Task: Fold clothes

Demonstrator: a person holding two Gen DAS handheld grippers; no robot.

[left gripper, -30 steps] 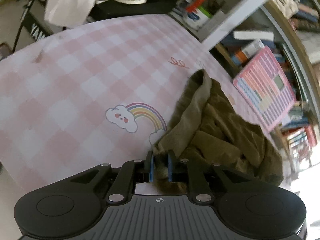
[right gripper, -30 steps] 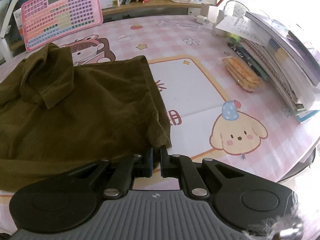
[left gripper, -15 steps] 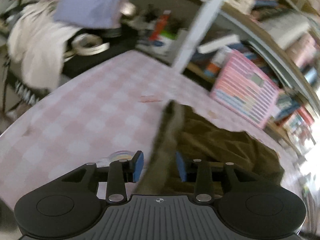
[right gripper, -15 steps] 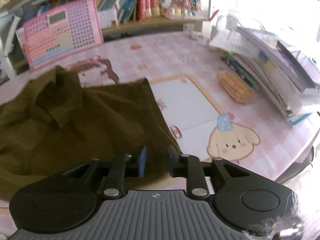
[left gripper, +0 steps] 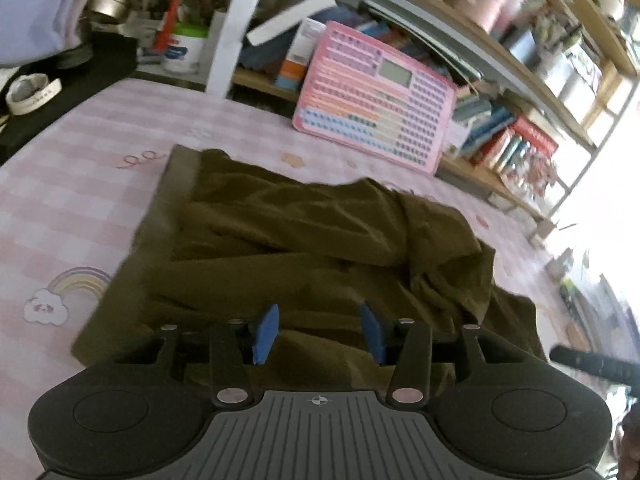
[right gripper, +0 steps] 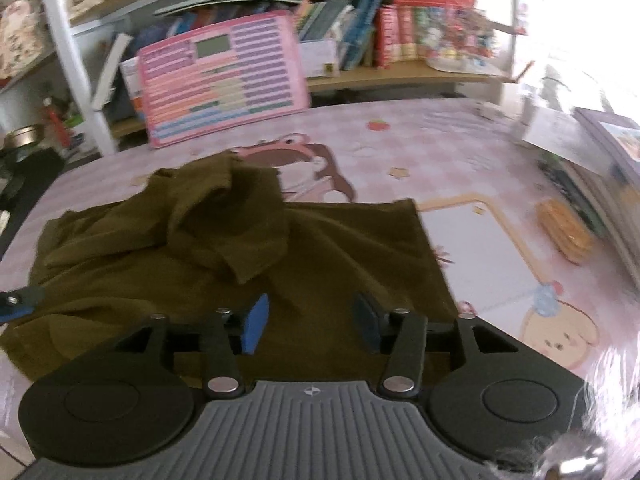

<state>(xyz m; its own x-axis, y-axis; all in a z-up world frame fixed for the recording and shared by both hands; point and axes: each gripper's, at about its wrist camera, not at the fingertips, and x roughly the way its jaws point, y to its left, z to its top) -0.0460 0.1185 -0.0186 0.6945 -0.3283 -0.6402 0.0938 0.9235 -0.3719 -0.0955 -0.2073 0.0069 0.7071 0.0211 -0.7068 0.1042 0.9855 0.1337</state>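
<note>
An olive-green shirt [left gripper: 304, 240] lies crumpled and partly folded on the pink checked table cover [left gripper: 72, 184]; it also shows in the right wrist view [right gripper: 224, 248], with its collar part bunched on top. My left gripper [left gripper: 319, 332] is open and empty, held just above the shirt's near edge. My right gripper [right gripper: 308, 326] is open and empty above the shirt's near right part. The left gripper's blue tip [right gripper: 16, 300] shows at the left edge of the right wrist view.
A pink toy keyboard [left gripper: 372, 108] leans against the shelf behind the table, also in the right wrist view [right gripper: 220, 76]. Books fill the shelves [right gripper: 384, 36]. A stack of books [right gripper: 600, 168] and a snack packet [right gripper: 564, 232] lie at the right.
Both grippers have let go of the shirt and opened wide. Both have lifted and drawn back from the cloth, and the shirt now lies folded over on the table.
</note>
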